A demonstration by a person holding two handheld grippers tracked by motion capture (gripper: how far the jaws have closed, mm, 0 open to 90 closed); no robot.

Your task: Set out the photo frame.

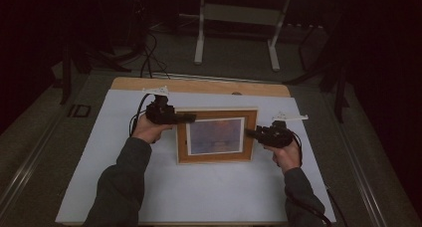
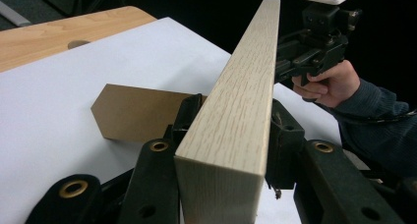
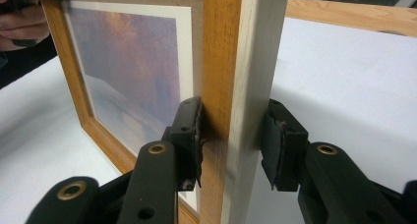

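**Both grippers clamp picture frame upright on table**

Left gripper [image 1: 185, 118] is closed on the upper left side rail of the wooden picture frame [image 1: 217, 135]; right gripper [image 1: 250, 133] is pinching the right rail, pads [image 3: 191, 135] front and back. Frame stands mid-table on white sheet [image 1: 199, 192], brown easel stand [image 2: 137, 111] behind. Likely light, stiff, glazed, so fragile; hold the rails, never the print.

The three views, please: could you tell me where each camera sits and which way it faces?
High view: above the person's side, looking forward and down at the table; both forearms, left claw and right claw on the frame.
Left gripper view: rides the left claw, looking along the frame's edge.
Right gripper view: rides the right claw, facing the frame.
All share the frame.
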